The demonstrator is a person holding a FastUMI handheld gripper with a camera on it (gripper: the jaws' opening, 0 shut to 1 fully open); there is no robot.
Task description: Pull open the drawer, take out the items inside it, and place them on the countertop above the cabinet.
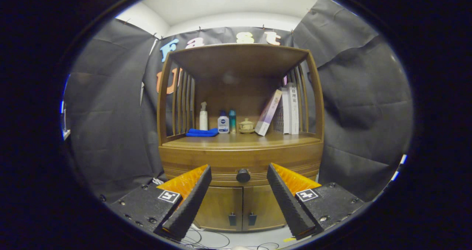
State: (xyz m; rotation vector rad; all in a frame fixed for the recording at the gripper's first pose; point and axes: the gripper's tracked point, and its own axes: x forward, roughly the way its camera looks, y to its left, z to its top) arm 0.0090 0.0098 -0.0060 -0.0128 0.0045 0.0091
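Drawer front of curved brown wood point(241, 161) runs across the wooden cabinet point(241, 139) just under its countertop point(239, 141), fully closed, with a round dark knob point(243, 175) at its middle. Below it sit two small cabinet doors point(241, 207) with dark handles, also closed.

On the countertop, back in the open shelf space, stand a folded blue cloth point(202, 132), a white spray bottle point(203, 117), a white bottle with a blue cap point(223, 123), a slim teal bottle point(232, 121), a small lidded ceramic pot point(246, 125) and a row of leaning books point(282, 111).

The gripper point(239, 178) faces the cabinet squarely, level with the drawer — its fingers are spread wide apart and hold nothing. The knob lies between the fingertips but beyond them, not touched.
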